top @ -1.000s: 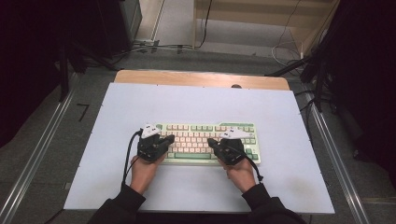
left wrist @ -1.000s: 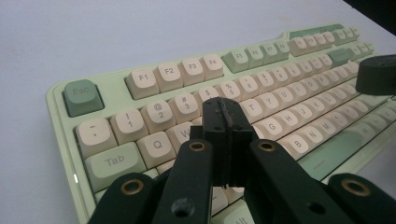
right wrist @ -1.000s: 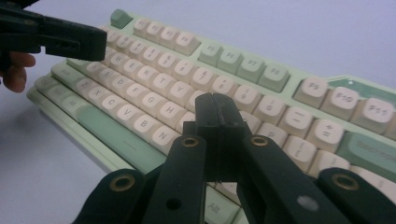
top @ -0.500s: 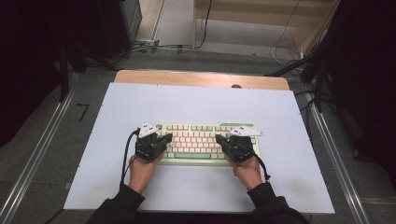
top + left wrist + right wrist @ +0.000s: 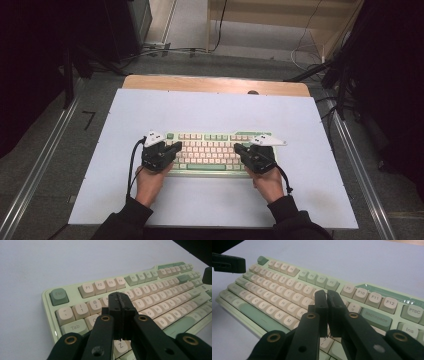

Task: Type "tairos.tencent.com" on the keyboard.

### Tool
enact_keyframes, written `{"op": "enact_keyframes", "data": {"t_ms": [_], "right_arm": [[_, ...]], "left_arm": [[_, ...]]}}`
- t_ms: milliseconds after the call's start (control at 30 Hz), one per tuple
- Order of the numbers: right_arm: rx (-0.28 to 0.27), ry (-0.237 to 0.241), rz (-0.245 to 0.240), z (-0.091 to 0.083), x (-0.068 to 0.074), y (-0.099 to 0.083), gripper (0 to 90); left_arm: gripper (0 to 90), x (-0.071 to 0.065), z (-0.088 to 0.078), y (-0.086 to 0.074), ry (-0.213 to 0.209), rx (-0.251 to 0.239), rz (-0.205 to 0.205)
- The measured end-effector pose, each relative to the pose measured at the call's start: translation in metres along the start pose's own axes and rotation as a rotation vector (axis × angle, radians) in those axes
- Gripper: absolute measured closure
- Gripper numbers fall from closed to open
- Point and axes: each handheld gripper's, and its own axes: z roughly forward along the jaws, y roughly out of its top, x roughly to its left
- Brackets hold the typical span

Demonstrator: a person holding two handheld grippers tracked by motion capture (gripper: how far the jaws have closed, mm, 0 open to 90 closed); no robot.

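A pale green keyboard [image 5: 210, 150] with cream keys lies across the white mat. My left gripper [image 5: 176, 147] rests over its left end, jaws shut with nothing between them. In the left gripper view its pads [image 5: 120, 297] press together above the number and letter keys [image 5: 150, 297]. My right gripper [image 5: 239, 149] hovers over the right half of the keyboard. In the right gripper view its jaws [image 5: 327, 293] stand a narrow slit apart above the keys near Backspace [image 5: 375, 316]. They have just been opening, and nothing is between them.
The white mat [image 5: 215, 110] covers a wooden table [image 5: 215, 84] whose far edge shows. Metal rails [image 5: 40, 165] run along both sides. Cables [image 5: 165, 49] lie on the floor beyond, beside dark curtains and a wooden shelf frame [image 5: 280, 15].
My right hand has shifted slightly to the right along the keyboard. The left hand has stayed where it was.
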Motion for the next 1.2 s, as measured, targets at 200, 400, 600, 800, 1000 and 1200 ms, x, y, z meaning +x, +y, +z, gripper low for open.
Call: {"op": "enact_keyframes", "data": {"t_ms": [200, 400, 600, 800, 1000, 1200], "right_arm": [[-0.001, 0.005, 0.003, -0.001, -0.003, 0.000, 74.6], [0.005, 0.026, -0.014, -0.002, -0.003, -0.001, 59.8], [0.009, 0.031, -0.009, -0.002, -0.005, -0.001, 44.8], [0.008, 0.035, -0.006, -0.004, -0.007, -0.001, 32.6], [0.000, 0.036, -0.011, -0.006, -0.010, -0.002, 26.4], [0.002, 0.026, -0.007, -0.007, -0.014, -0.004, 23.3]], "left_arm": [[85.7, 0.001, -0.002, 0.000, -0.005, -0.001, -0.004], [74.5, 0.001, -0.004, 0.000, -0.003, 0.005, -0.006], [61.2, -0.001, -0.007, 0.000, 0.015, -0.005, 0.005], [43.7, 0.000, -0.009, -0.001, 0.028, -0.010, -0.015], [31.2, 0.003, -0.010, -0.002, 0.058, -0.014, -0.023], [26.7, 0.004, -0.012, -0.004, 0.088, -0.018, -0.018]]}}
